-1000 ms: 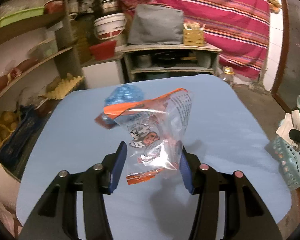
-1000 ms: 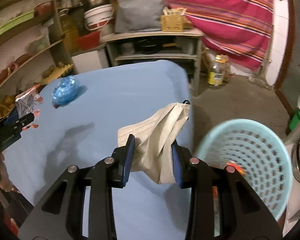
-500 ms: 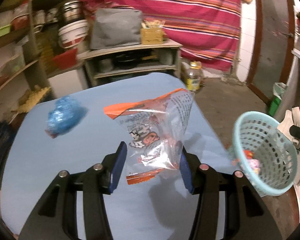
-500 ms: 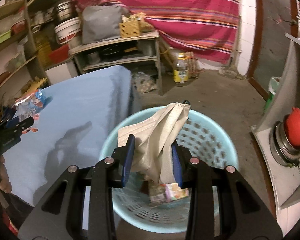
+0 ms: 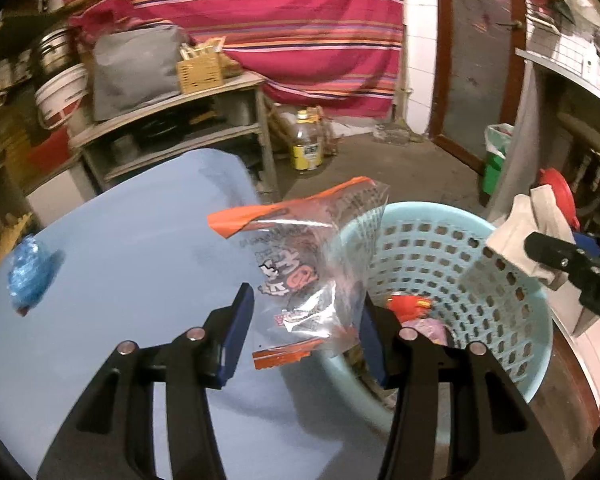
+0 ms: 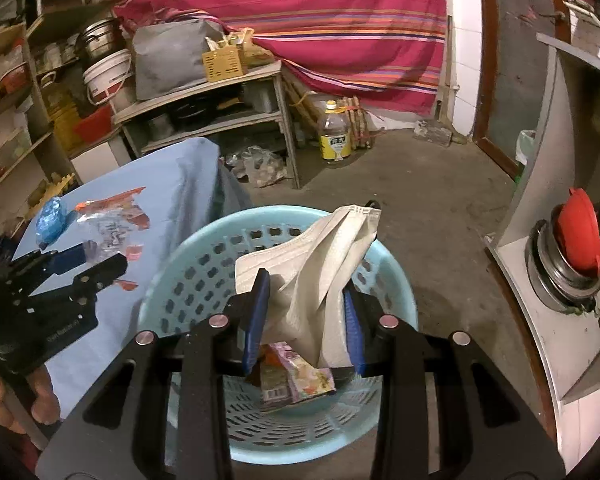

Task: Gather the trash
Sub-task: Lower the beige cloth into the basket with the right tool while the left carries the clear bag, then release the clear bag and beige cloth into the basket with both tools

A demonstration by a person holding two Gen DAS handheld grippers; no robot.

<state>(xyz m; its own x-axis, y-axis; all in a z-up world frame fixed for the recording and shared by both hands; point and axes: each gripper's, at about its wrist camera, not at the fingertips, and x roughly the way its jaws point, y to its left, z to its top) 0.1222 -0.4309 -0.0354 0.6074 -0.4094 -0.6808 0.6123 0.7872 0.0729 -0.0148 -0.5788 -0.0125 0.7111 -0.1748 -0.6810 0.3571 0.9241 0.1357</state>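
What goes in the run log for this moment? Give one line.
left gripper: shut on plastic wrapper | right gripper: shut on face mask, over basket | blue wad: on table

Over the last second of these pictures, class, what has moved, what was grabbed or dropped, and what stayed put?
Both grippers swung from over the table to the basket. The right gripper now holds its face mask above the basket's inside; the left gripper has brought its clear wrapper to the basket's near rim. Nothing was grabbed or dropped. The blue wad stayed on the table, and both grips are unchanged.
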